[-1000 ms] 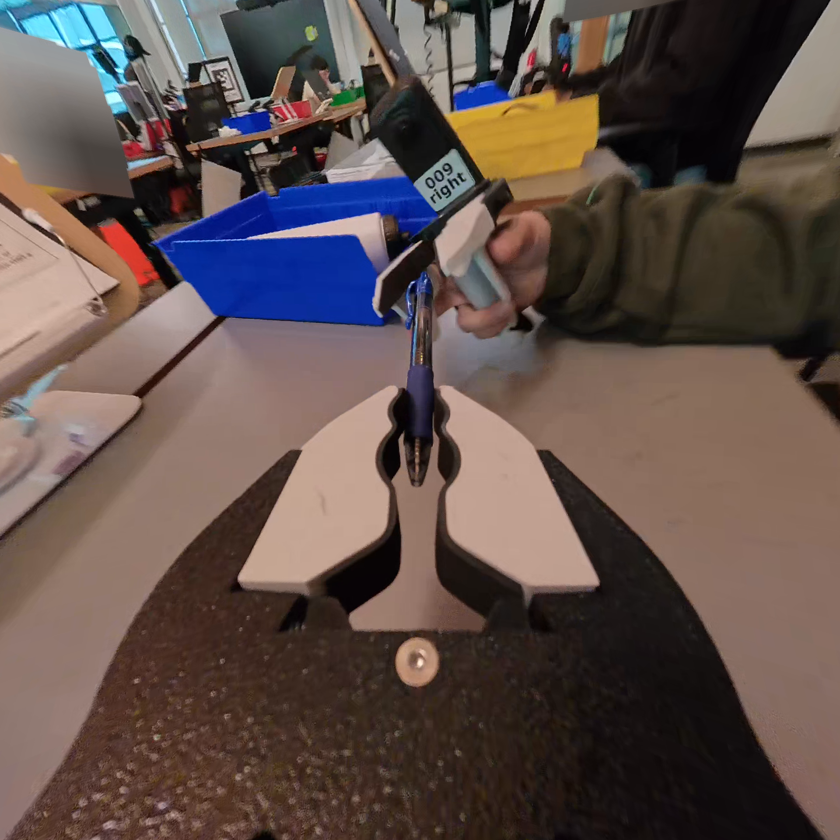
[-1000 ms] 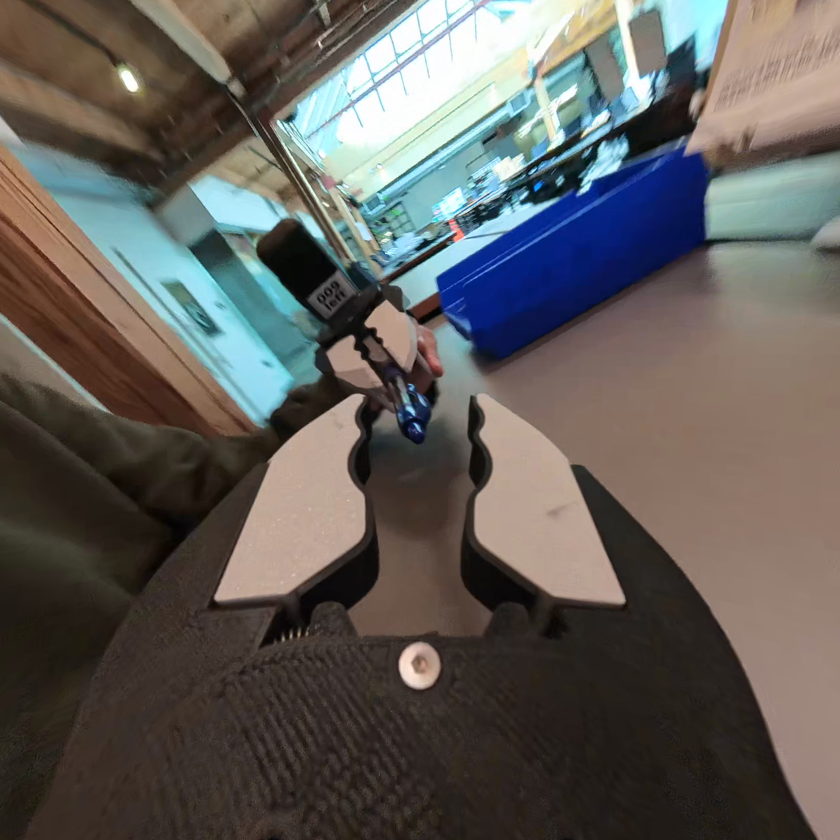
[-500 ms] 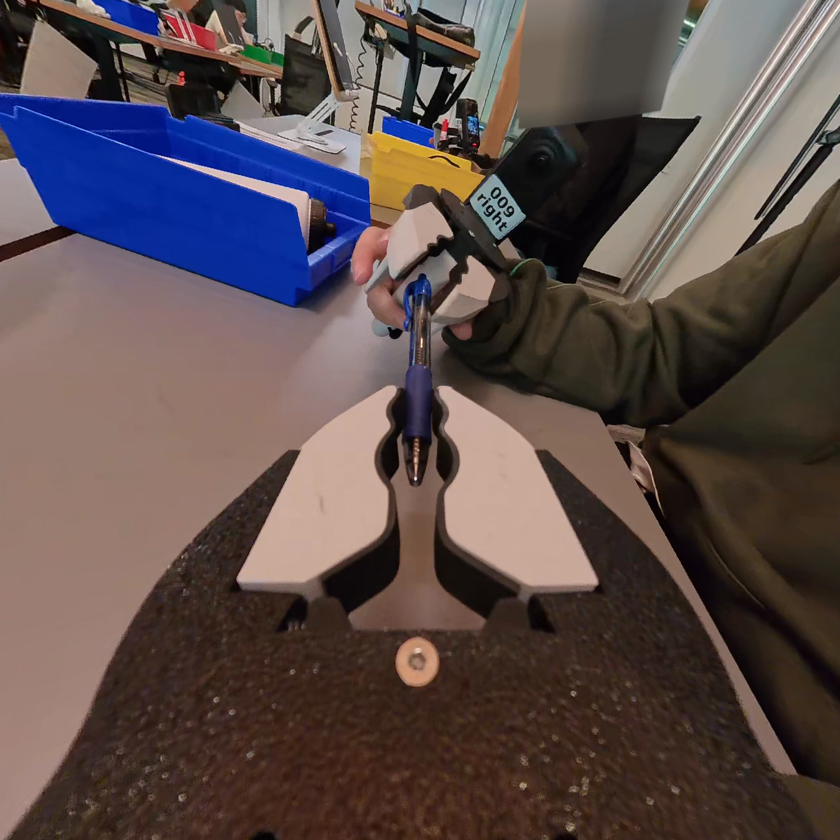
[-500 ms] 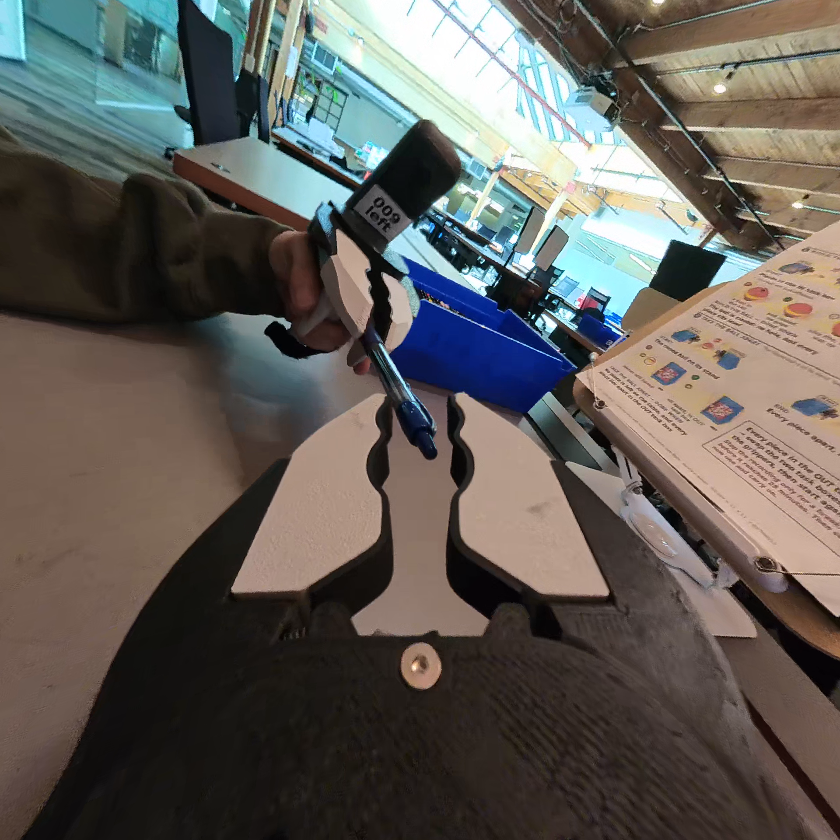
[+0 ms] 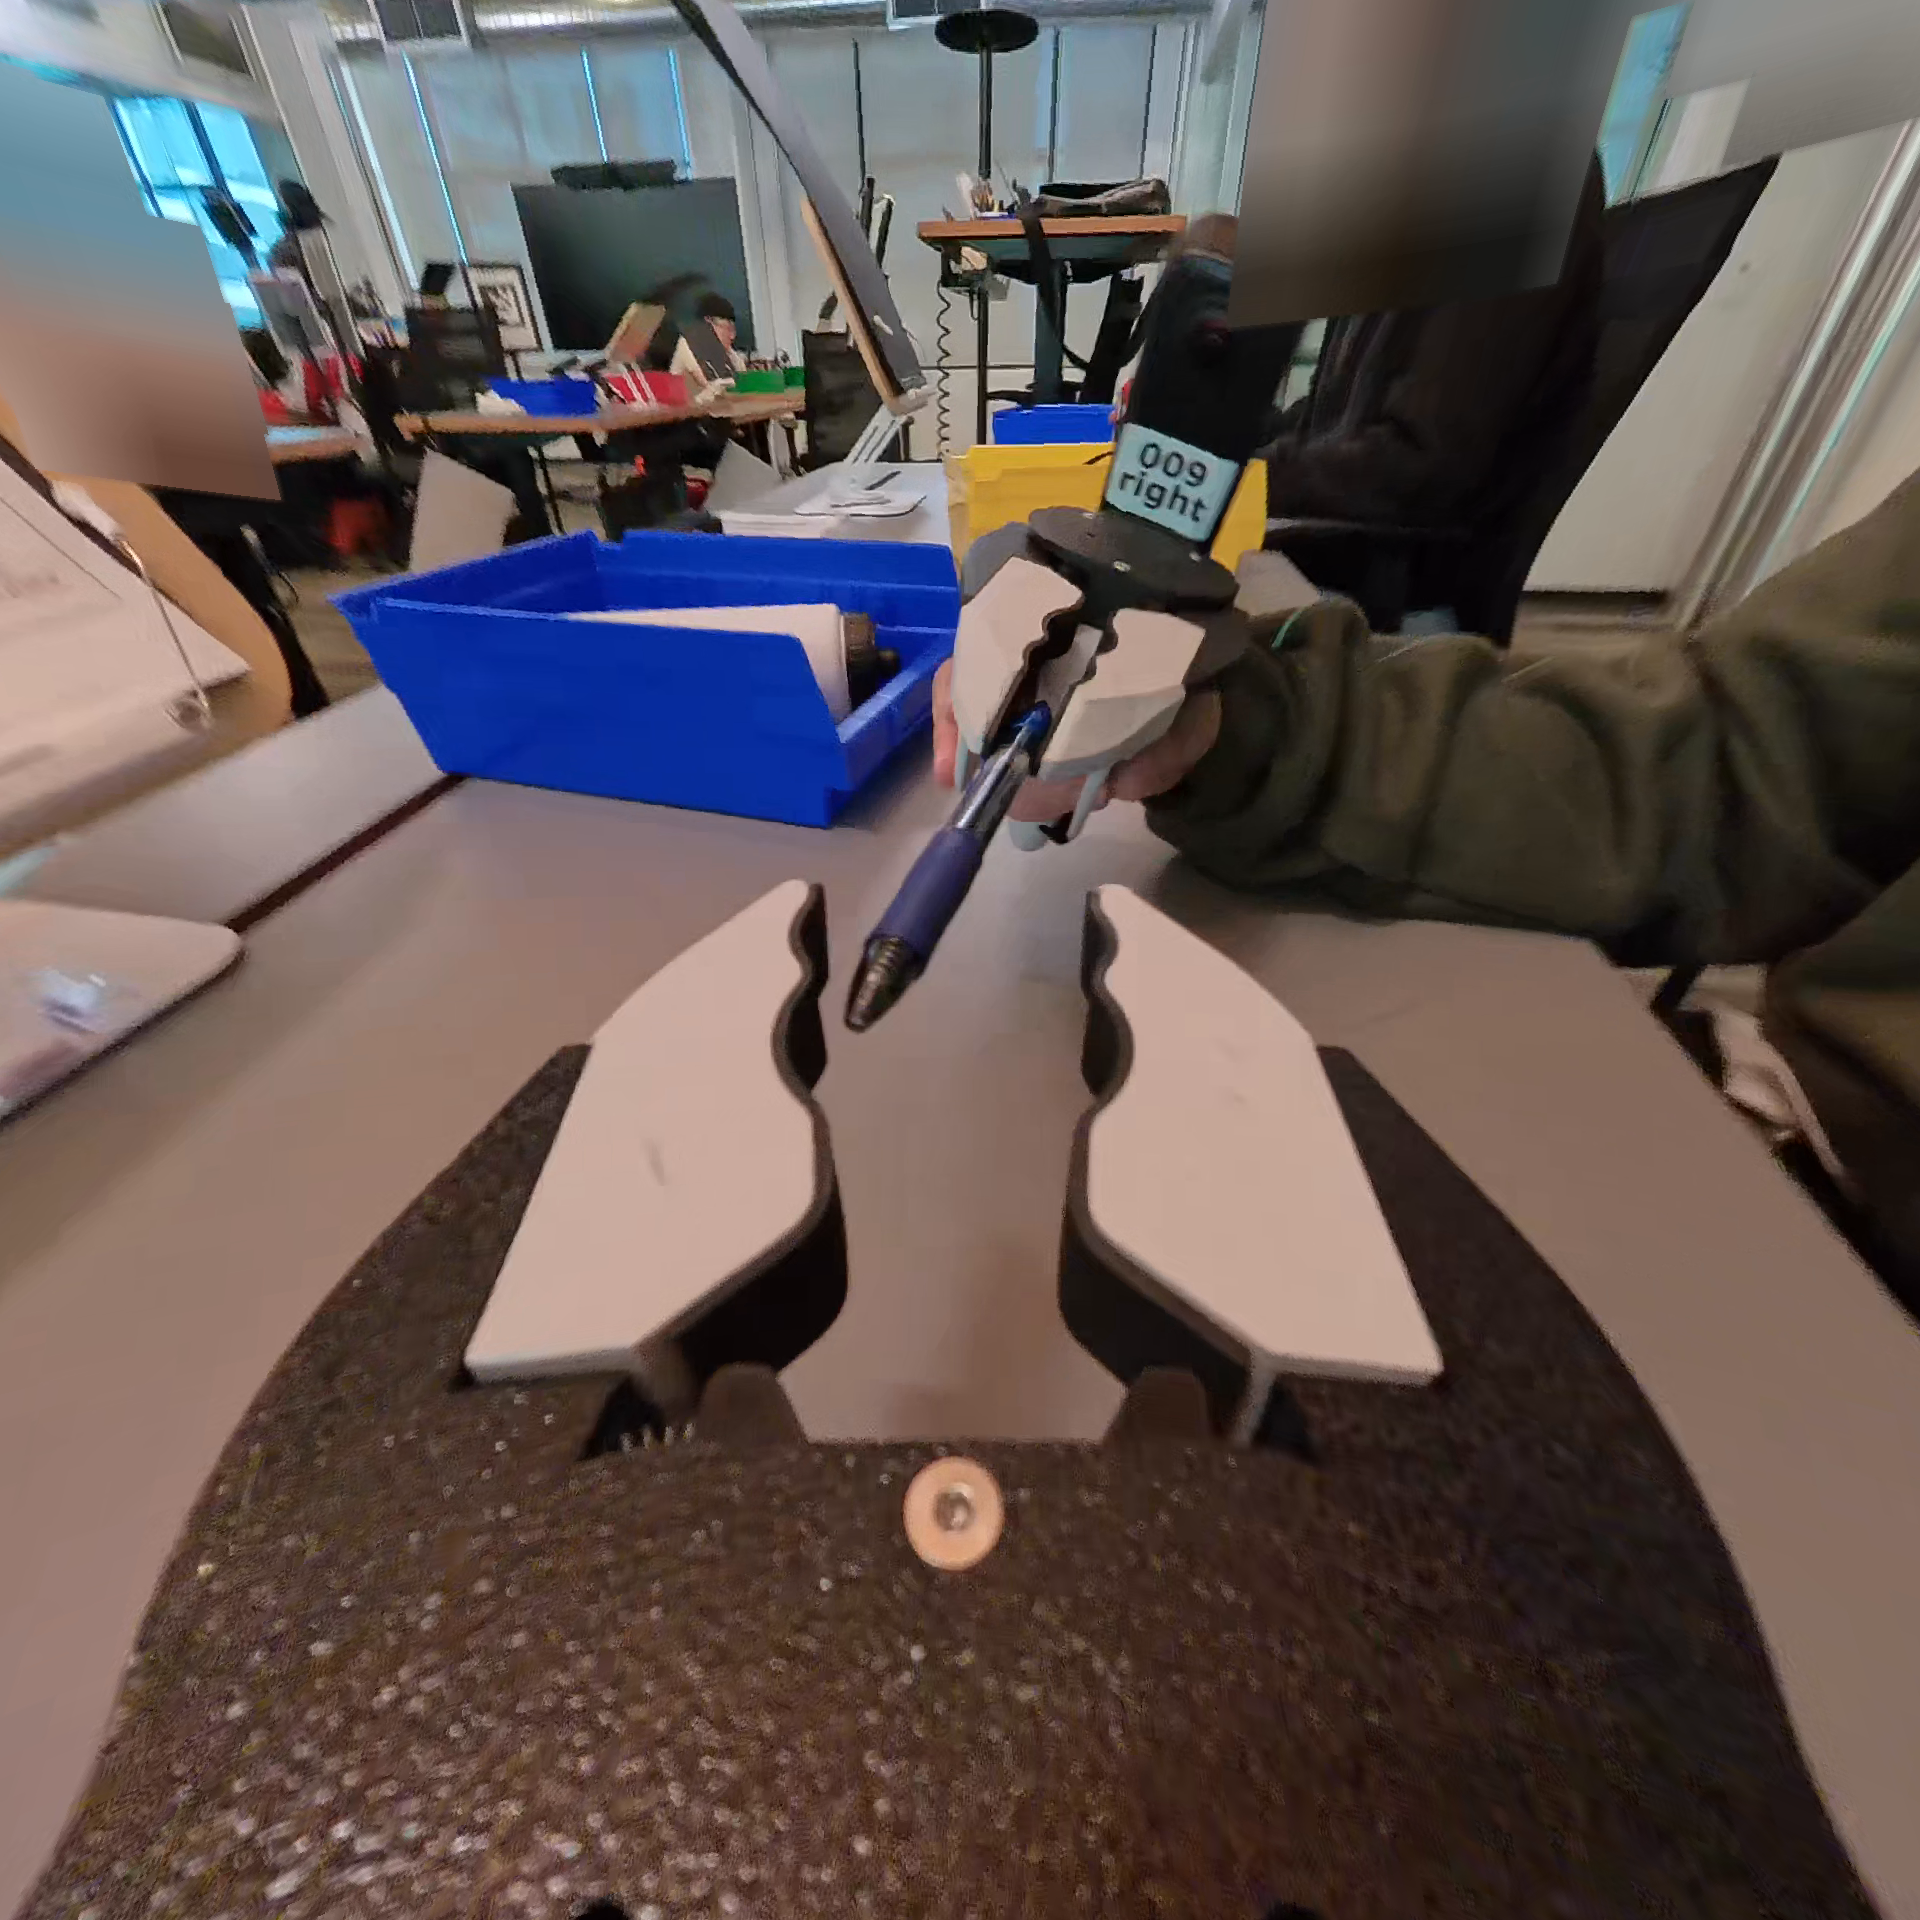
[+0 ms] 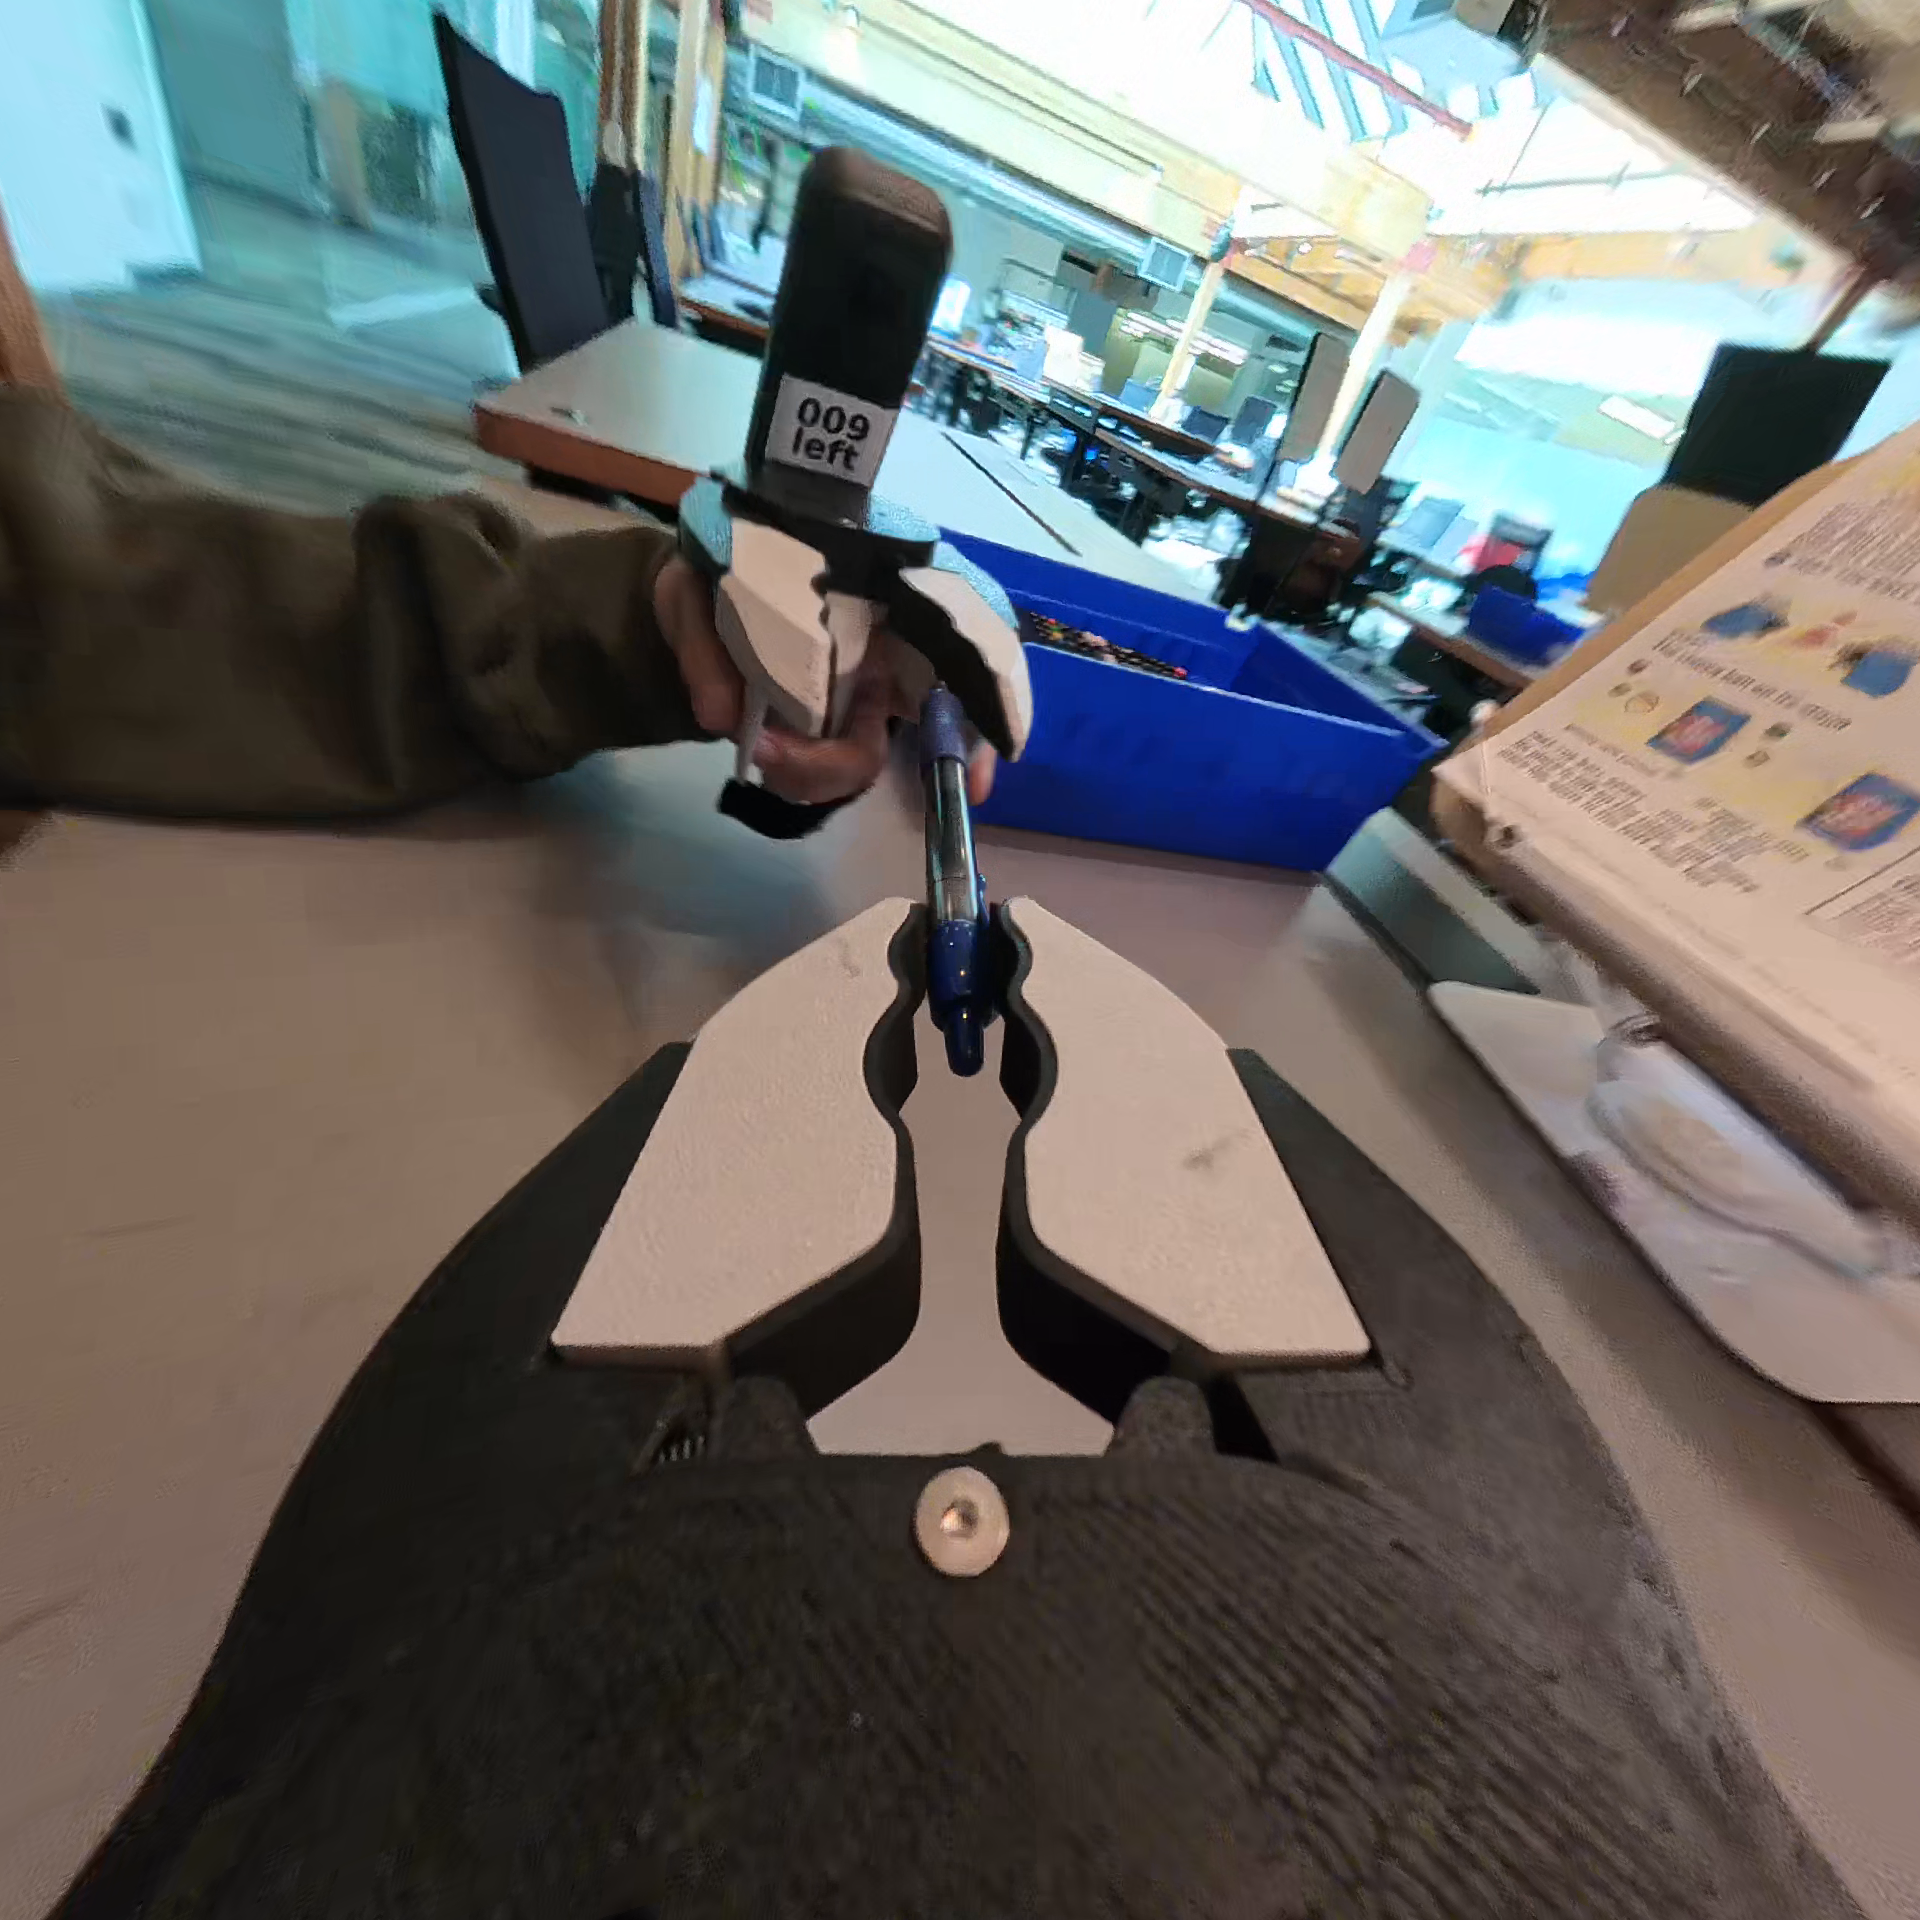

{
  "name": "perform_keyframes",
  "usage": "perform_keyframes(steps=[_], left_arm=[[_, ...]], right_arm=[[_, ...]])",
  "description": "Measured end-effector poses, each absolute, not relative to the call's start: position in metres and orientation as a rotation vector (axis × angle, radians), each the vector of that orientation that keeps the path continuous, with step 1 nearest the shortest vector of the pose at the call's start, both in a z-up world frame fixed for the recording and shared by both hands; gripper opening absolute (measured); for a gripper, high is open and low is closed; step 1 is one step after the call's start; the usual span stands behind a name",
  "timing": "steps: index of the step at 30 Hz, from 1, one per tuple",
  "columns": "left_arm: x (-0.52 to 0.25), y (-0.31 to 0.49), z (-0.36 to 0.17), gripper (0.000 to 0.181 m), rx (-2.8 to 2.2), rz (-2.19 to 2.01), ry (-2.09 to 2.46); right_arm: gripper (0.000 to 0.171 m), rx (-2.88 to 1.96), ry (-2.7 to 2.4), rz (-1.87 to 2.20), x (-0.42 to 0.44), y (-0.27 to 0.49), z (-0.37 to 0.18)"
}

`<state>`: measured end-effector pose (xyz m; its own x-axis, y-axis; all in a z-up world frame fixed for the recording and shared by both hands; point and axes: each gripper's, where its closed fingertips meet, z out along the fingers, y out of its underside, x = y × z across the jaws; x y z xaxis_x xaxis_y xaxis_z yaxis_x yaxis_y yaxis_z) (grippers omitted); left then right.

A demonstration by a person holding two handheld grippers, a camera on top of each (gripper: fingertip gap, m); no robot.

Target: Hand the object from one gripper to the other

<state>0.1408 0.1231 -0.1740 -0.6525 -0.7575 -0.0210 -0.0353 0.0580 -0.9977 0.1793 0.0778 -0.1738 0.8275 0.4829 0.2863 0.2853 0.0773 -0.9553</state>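
The flat grey desk [image 5: 416, 997] fills the middle of both views. In the left wrist view a deep blue plastic bin [image 5: 634, 707] sits on it at centre left, with a sheet of white card standing inside, and a yellow plastic bin [image 5: 1023, 494] shows beyond it at upper centre. In the right wrist view a tilted board of printed paper sheets [image 6: 1714, 748] leans along the right edge, above a white plastic tray [image 6: 1621, 1174] lying on the desk.

The left tongs [image 5: 951, 935] stand wide apart at lower centre of their own view, gripping nothing; in the right wrist view they appear at upper centre, held by a hand in an olive-green sleeve [image 6: 312, 644]. The right tongs [image 6: 956, 930] are closed tight at the tips on the clip end of the blue ballpoint pen with a clear barrel and rubber grip [image 6: 951, 862].

In the left wrist view that pen [image 5: 935, 873] slants down from the right tongs [image 5: 1023, 727] at centre right, its dark tip pointing into the gap between the left tongs' white fingers [image 5: 665, 1143], close to the left one; whether it touches cannot be told. The pen is held above the desk.
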Motion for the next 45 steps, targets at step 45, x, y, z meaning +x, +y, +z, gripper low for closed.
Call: perform_keyframes(steps=[45], left_arm=[[0.162,0.092,-0.151,0.011,-0.928,-2.189,1.546]], right_arm=[[0.029,-1.225,-0.222,0.528,0.182,0.087,-0.134]])
